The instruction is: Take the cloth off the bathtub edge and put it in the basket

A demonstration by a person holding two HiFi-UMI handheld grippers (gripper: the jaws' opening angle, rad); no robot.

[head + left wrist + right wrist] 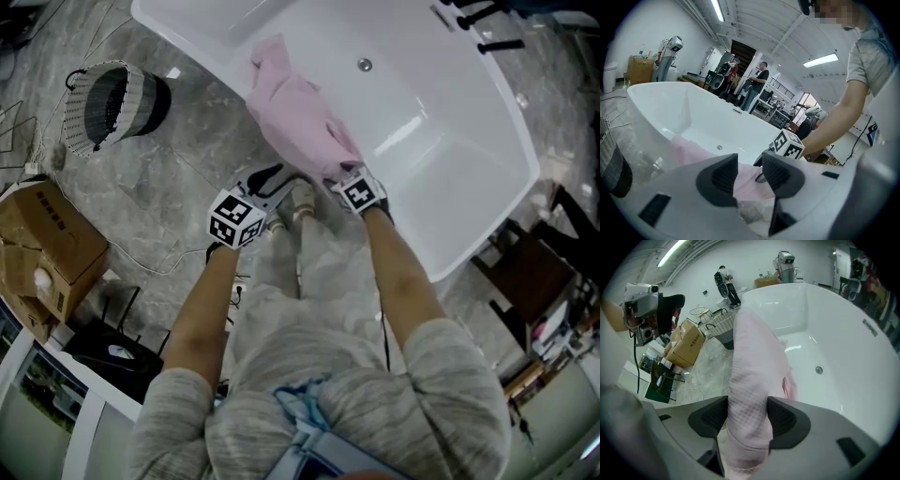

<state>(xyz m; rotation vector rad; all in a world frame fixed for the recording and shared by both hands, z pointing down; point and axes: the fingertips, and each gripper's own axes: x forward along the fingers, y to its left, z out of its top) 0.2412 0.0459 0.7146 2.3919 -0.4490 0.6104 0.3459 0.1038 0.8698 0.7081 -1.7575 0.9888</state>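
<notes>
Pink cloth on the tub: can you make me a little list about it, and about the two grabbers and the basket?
cloth: pink, draped over the near edge of the bathtub
right gripper: jaws wide, cloth between them
left gripper: jaws partly apart, gripping nothing, close to the cloth's lower end
basket: on the floor, apart from the cloth

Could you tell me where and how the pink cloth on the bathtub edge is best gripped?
I'd grip the pink cloth at its raised fold over the bathtub edge, coming from above: it drapes down both sides, forming a ridge the jaws can straddle.
</notes>
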